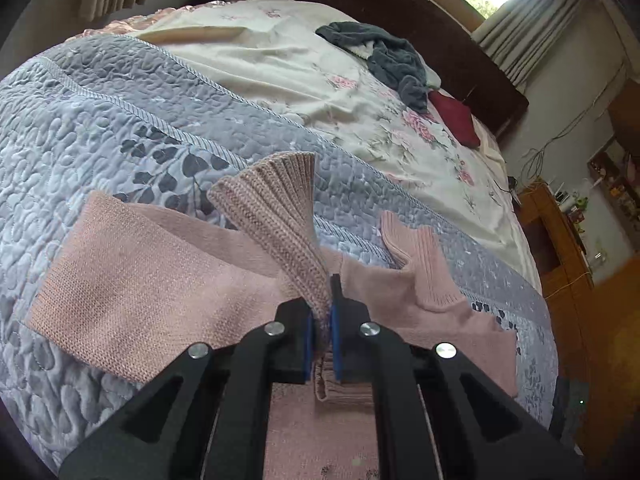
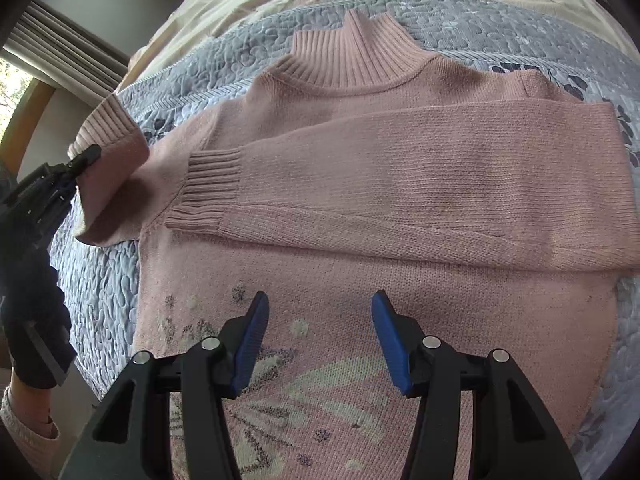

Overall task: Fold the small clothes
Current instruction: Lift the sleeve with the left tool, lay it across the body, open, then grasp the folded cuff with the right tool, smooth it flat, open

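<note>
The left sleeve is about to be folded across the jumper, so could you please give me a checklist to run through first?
1. Left gripper shut on the left sleeve near its cuff: ok.
2. Right sleeve already lying flat across the chest: ok.
3. Right gripper open, holding nothing, hovering over the jumper: ok.
4. Collar lying flat: ok.
5. Jumper's bottom hem straight: cannot tell, out of view.
6. Grey clothes and red cloth lie far off on the bed: ok.
</note>
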`<action>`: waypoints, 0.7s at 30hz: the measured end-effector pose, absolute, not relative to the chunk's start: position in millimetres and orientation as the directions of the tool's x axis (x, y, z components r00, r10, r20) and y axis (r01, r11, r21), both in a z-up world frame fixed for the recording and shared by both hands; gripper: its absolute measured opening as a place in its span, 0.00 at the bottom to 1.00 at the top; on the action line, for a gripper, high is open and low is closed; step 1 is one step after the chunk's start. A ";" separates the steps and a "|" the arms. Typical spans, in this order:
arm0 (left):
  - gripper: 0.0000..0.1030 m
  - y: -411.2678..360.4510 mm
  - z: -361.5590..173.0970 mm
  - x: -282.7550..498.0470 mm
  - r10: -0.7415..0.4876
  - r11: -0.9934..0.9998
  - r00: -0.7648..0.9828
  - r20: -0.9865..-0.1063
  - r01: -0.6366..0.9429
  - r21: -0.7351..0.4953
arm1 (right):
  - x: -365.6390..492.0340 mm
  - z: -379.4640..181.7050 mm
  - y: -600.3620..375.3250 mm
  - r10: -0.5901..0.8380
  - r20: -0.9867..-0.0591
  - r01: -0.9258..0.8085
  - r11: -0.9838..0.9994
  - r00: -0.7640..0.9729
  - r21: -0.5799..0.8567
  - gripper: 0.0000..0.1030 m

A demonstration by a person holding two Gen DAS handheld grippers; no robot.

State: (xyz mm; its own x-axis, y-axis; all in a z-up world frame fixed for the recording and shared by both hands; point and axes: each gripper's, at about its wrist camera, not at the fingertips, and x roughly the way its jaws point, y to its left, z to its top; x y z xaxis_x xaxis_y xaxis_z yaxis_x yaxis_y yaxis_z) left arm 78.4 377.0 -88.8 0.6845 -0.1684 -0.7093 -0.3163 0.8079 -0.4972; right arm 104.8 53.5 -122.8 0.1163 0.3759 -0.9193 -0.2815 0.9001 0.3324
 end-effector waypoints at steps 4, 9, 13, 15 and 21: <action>0.05 351.5 -119.6 87.6 -0.194 0.826 0.630 -0.752 -0.309 -0.471 | 109.1 -124.7 43.6 0.372 -0.921 -0.277 0.903 0.117 0.329 0.52; 0.06 331.4 -152.1 86.8 -0.206 0.857 0.556 -0.805 -0.295 -0.423 | 113.5 -124.3 38.7 0.369 -0.922 -0.281 0.903 0.117 0.325 0.52; 0.16 318.5 -149.6 76.8 -0.277 0.862 0.543 -0.792 -0.223 -0.455 | 117.1 -124.0 41.8 0.363 -0.924 -0.291 0.903 0.117 0.318 0.52; 0.26 305.3 -139.0 68.7 -0.306 0.891 0.535 -0.788 -0.130 -0.435 | 118.7 -123.2 42.9 0.363 -0.924 -0.291 0.902 0.118 0.318 0.52; 0.30 318.8 -121.0 42.7 -0.321 0.915 0.523 -0.789 -0.044 -0.401 | 125.8 -118.9 64.4 0.404 -0.909 -0.309 0.881 0.101 0.357 0.52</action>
